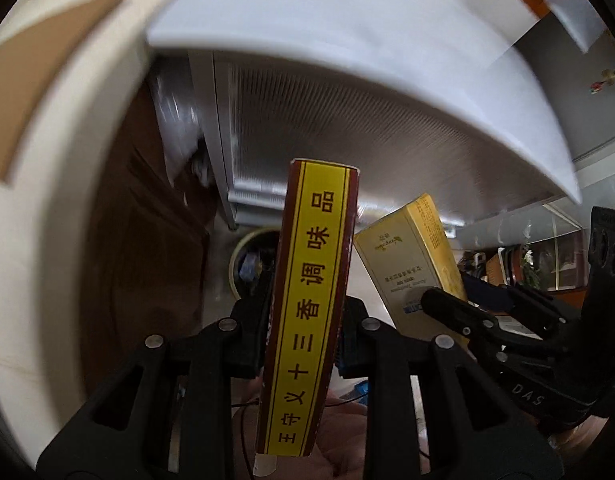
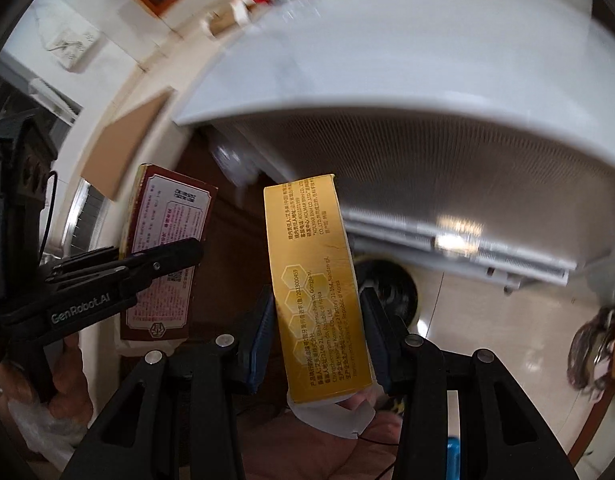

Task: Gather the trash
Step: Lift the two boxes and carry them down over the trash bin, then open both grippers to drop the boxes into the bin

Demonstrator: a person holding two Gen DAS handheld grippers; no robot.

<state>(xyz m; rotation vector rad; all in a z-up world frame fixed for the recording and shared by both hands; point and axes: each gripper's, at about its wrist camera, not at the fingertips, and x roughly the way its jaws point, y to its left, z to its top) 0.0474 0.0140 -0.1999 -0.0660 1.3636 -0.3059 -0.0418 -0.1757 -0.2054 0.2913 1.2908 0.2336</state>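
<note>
Blurry white table edge (image 1: 387, 40) is filling the top of both views, with a ribbed grey panel (image 1: 347, 132) under it and dark wood off to the left, so both grippers are sitting low and pointing up and forward from below that tabletop.

Left gripper (image 1: 305, 320) is pinching a tall dark-red and yellow seasoning box (image 1: 307, 304) between its fingers, squeezing the narrow sides. That box is standing nearly upright, leaning a touch to the right, its yellow strip with red Chinese lettering facing the camera. In the right wrist view the same box (image 2: 163, 256) is showing its red back label on the left.

Right gripper (image 2: 317, 340) is clamping a gold box (image 2: 319, 288), blue pads (image 2: 261, 332) pressing on both sides, the box tilted slightly left at the top with honeycomb print and small text on its face. From the left wrist view that gold box (image 1: 411, 256) is just right of the seasoning box, close but apart.

Farther down, near the floor, a round trash bin (image 1: 247, 264) with dark stuff inside is peeking out behind the boxes, also seen in the right view (image 2: 391, 284).
</note>
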